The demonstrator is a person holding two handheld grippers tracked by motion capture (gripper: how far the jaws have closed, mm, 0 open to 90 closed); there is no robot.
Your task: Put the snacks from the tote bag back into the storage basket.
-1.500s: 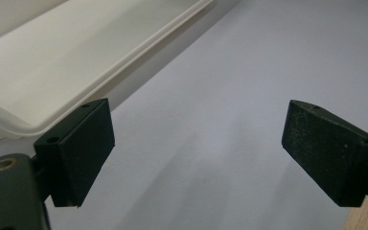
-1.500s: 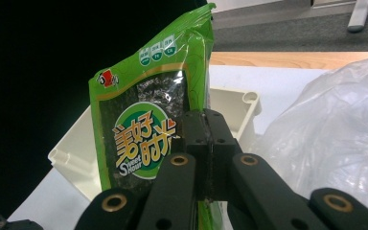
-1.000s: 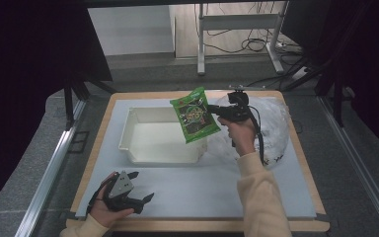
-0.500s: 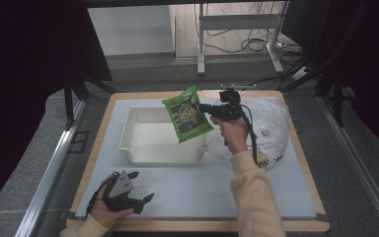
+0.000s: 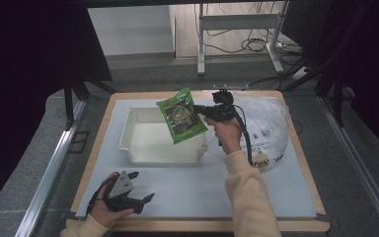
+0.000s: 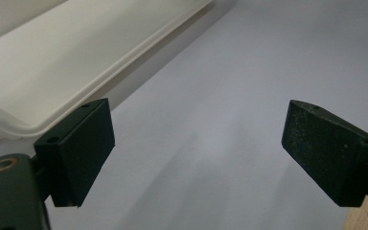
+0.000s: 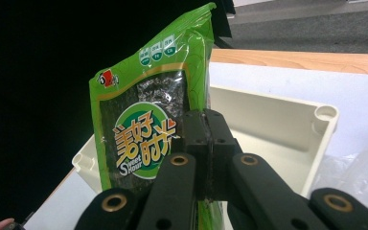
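Holding green snack packet point(image 5: 181, 116) above white tub point(image 5: 158, 142), right gripper point(image 5: 201, 109), clear plastic bag point(image 5: 266, 129) beside

left hand-held gripper point(image 5: 137, 196) agape; right hand-held gripper point(image 5: 200, 109) clamped

Between our left gripper point(image 5: 137, 193) near the front edge and the white bin point(image 5: 153, 143), the grey mat point(image 5: 197, 190) lies bare, so we have free passage across the whole front strip. The bin's near wall stands in the way of any low move forward. Above the bin's right half, the green snack packet point(image 5: 181, 115) hangs from our right gripper point(image 5: 202, 109), blocking that side. The crumpled clear plastic bag point(image 5: 269, 126) crowds the right rear corner.
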